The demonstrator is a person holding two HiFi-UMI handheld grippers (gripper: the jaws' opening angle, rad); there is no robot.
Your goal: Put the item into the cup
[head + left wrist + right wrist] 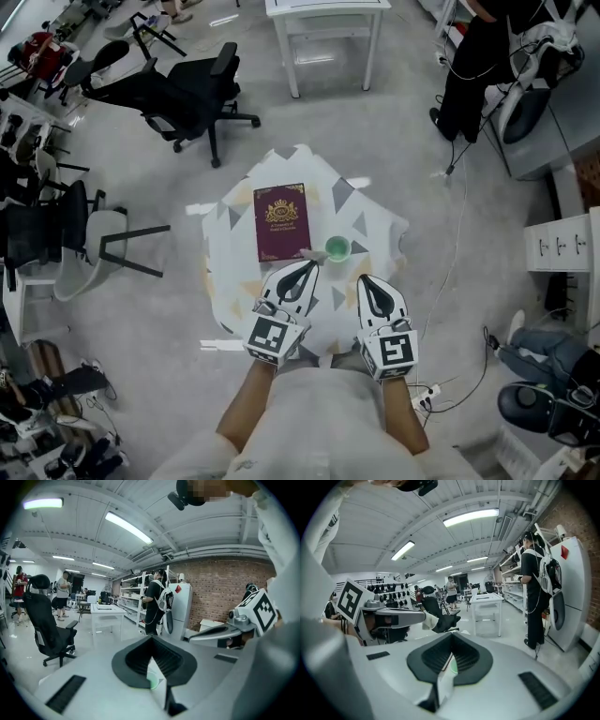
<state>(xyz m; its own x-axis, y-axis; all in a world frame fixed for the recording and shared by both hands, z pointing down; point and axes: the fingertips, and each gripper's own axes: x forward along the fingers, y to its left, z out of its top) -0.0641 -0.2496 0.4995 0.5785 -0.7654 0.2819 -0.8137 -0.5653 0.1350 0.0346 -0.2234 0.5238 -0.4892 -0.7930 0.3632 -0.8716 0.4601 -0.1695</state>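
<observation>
Between each pair of fingers (136, 660) is nothing; left gripper (312, 268) and right gripper (367, 279) are squeezed together, likely waiting to start. Just ahead of them the green cup (337, 248) stands on the desk (234, 255) beside a red book (281, 221); no item shows

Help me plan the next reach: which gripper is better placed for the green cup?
Left, probably: the left gripper lies nearer the green cup and points toward it; the right gripper sits slightly further back.
</observation>
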